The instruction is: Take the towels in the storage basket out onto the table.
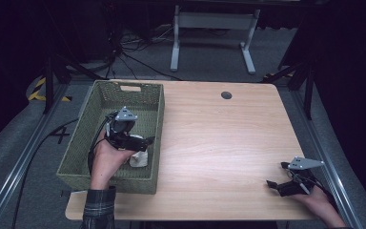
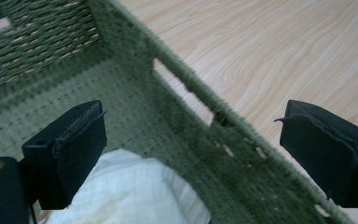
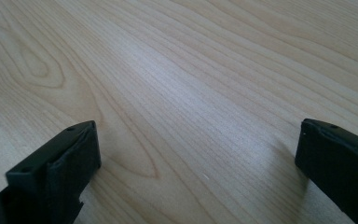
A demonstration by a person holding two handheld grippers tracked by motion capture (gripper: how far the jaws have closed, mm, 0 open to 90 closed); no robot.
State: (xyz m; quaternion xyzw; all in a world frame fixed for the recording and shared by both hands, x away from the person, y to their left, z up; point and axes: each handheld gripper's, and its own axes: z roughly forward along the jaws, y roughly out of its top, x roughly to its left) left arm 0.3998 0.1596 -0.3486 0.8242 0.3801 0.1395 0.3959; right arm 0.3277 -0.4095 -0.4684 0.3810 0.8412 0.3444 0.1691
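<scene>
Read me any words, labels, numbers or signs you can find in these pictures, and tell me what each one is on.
"4": a dark mark on the grey floor left of the green woven basket, seemingly a numeral.
Nothing legible on the basket, the white cloth inside it, the wooden table, the left gripper or the right gripper.

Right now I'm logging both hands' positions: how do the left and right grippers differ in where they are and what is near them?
The left gripper is over the green woven basket, by its right wall; the right gripper sits low at the wooden table's near right corner. A white cloth lies below the left gripper's jaws, while bare wood lies between the right gripper's. Both have their jaws wide apart, holding nothing.
</scene>
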